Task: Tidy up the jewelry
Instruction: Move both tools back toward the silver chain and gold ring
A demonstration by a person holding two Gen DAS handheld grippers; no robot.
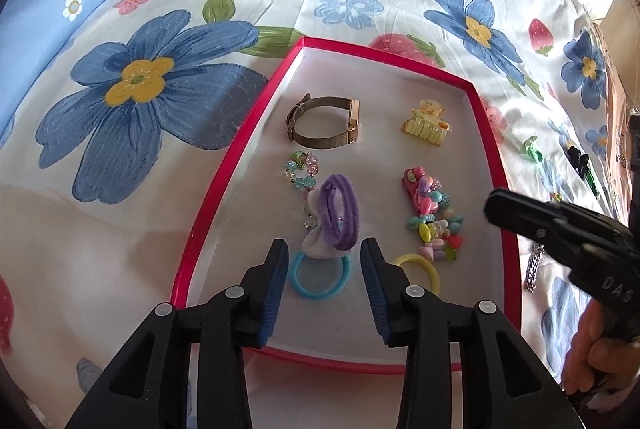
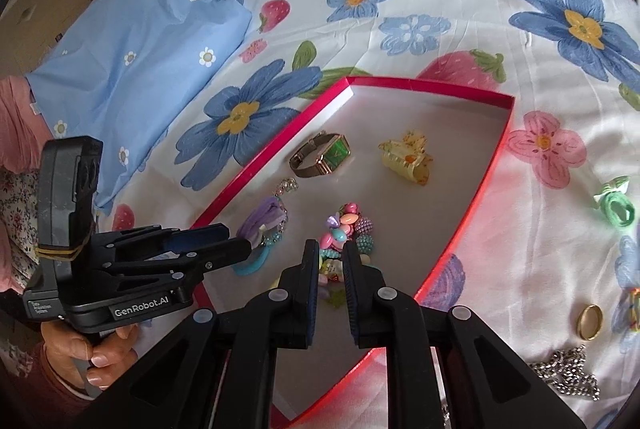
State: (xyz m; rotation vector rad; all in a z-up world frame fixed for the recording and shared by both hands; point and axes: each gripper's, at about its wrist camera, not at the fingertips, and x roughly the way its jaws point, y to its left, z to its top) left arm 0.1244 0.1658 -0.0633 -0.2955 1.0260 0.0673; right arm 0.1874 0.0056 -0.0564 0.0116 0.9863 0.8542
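Note:
A red-rimmed tray (image 1: pixel 208 197) with a white lining lies on the flowered bedsheet. In it are a mesh-band watch (image 1: pixel 320 123), a yellow claw clip (image 1: pixel 426 123), a pastel bead bracelet (image 1: pixel 300 169), a purple hair tie on a white bow (image 1: pixel 338 213), a blue hair tie (image 1: pixel 320 279), a yellow hair tie (image 1: pixel 420 267) and a pile of colourful bead bracelets (image 1: pixel 430 217). My left gripper (image 1: pixel 324 249) is open just short of the purple tie, its pads touching nothing. My right gripper (image 2: pixel 331 247) hovers over the bead pile (image 2: pixel 352 229) with a narrow gap, gripping nothing.
Right of the tray on the sheet lie a green hair tie (image 2: pixel 616 207), a gold ring (image 2: pixel 590 321) and a silver chain (image 2: pixel 568 373). A light blue pillow (image 2: pixel 140 61) lies at the back left. A hand (image 2: pixel 92 349) holds the left gripper's handle.

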